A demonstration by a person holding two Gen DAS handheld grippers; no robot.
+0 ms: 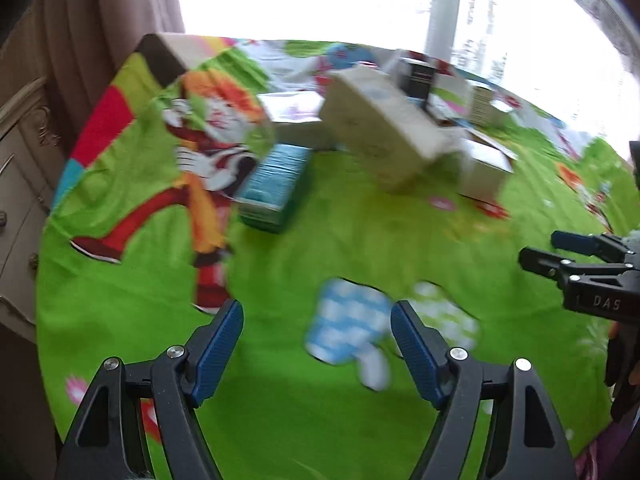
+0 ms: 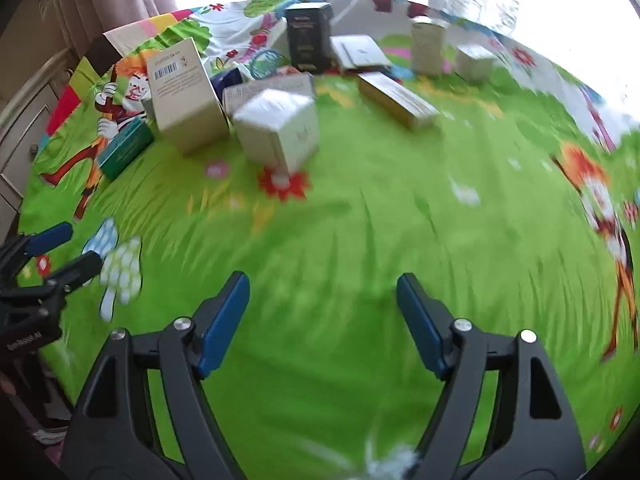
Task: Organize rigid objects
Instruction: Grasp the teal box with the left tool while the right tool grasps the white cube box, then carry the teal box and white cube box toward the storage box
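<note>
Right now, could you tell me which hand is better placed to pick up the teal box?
Probably left. The teal box lies just ahead of the open left gripper; from the open right gripper it sits far off, left.

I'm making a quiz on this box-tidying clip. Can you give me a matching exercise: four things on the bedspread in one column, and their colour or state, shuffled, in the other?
Things:
1. tall box
2. barcode box
3. flat box at the left
4. right claw

Colour or state:
A. teal green, lying down
B. open, nothing between its fingers
C. black, standing upright at the back
D. beige, label panel facing up

Pairs: 1-C, 2-D, 3-A, 4-B
</note>
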